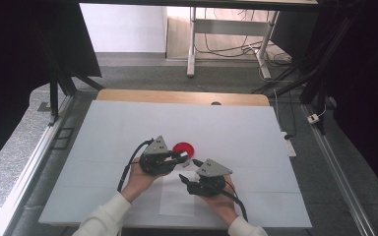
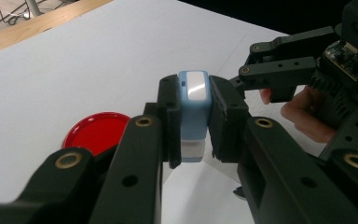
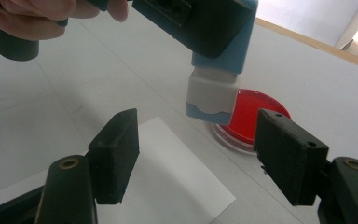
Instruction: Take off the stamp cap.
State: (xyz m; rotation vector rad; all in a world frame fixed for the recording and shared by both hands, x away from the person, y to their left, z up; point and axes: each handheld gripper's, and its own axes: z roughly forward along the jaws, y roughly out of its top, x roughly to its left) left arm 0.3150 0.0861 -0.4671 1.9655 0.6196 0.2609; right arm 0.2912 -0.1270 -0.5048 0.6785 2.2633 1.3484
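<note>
Red round dish lies on the white table cover; its contents cannot be made out. Left gripper is clamped on a blue-and-white stamp-like block, held above the table just beside the dish. Right gripper stands wide, nothing between its jaws, near the block over a white paper sheet.

Only the red dish and the paper sheet lie near both hand-held grippers; table open all around.

Red dish (on white table)
</note>
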